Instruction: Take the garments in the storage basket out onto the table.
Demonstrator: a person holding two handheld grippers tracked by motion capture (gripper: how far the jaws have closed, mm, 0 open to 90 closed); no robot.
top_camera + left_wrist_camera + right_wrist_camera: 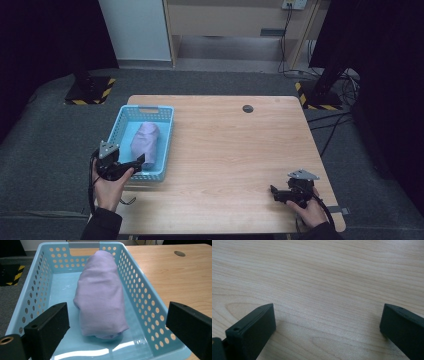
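The lilac cloth bundle (101, 293) lies rolled inside the blue basket (142, 300), untouched. Your left gripper (131, 165) hovers at the basket's near end, jaws spread, so the grasp is yet to come. Your right gripper (278, 193) rests spread over the bare worktop (235, 150).

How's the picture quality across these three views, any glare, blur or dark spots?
High view: dim, room edges nearly black, the table evenly lit. Left gripper view: sharp on the lilac cloth, white glare streaks on the blue basket floor near the camera. Right gripper view: wood grain fairly clear, soft shadows under the right tongs.
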